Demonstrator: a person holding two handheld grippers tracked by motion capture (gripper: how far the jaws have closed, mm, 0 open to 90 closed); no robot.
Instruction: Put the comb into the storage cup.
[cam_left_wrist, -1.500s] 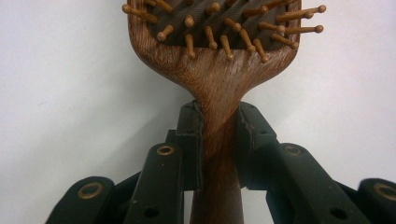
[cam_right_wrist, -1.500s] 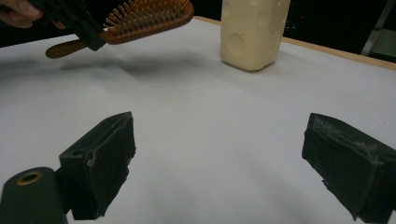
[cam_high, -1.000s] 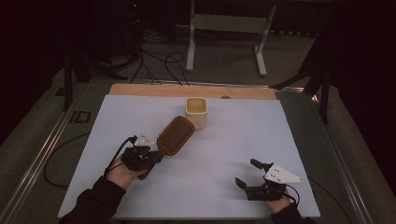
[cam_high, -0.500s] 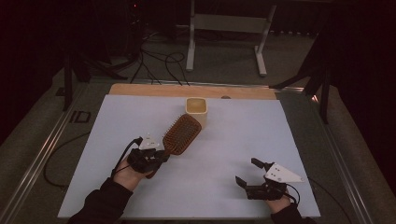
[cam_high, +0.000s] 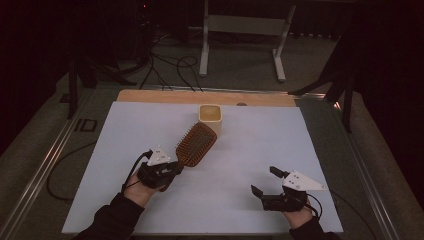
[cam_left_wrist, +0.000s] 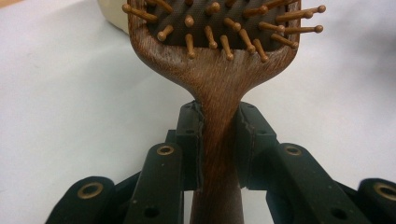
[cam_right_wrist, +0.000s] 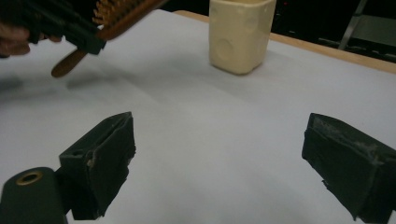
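A: Left claw (cam_high: 170, 167) is clamped on the hairbrush (cam_high: 196, 145) handle, head lifted, pointing at the cup (cam_high: 210, 117).

B: I keep it level w/ a firm pinch. Right claw (cam_high: 265, 182) is wide open, empty, low over the worktop (cam_high: 260, 145).

The hairbrush (cam_left_wrist: 212, 70) head ran off the left gripper view's top edge; the cream cup (cam_left_wrist: 112, 16) behind it was mostly hidden.
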